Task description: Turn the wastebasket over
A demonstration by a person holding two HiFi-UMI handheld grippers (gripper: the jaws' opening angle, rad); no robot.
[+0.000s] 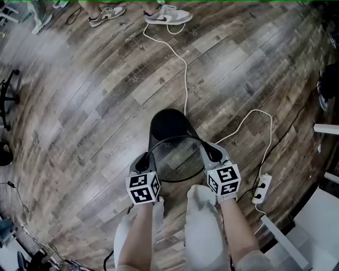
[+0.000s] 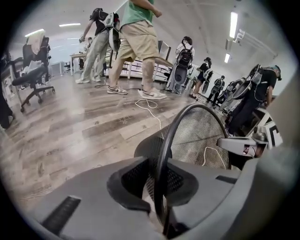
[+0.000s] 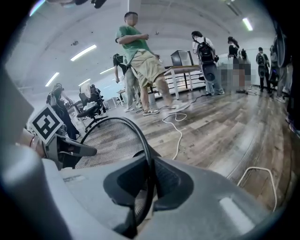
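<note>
A black mesh wastebasket (image 1: 170, 138) hangs tilted above the wood floor, its open rim toward me and its closed bottom pointing away. My left gripper (image 1: 143, 163) is shut on the rim's left side. My right gripper (image 1: 213, 154) is shut on the rim's right side. In the left gripper view the black rim wire runs straight between the jaws of the left gripper (image 2: 161, 190), with the wastebasket's mesh wall (image 2: 199, 136) beyond. In the right gripper view the same rim passes between the jaws of the right gripper (image 3: 146, 185), and the wastebasket's mesh (image 3: 110, 140) spreads to the left.
A white cable (image 1: 184, 71) snakes over the floor to a power strip (image 1: 262, 189) at the right. A black office chair (image 1: 7, 99) stands at the left edge and white furniture (image 1: 320, 214) at the lower right. A person's shoes (image 1: 167, 15) are at the top; several people stand farther off.
</note>
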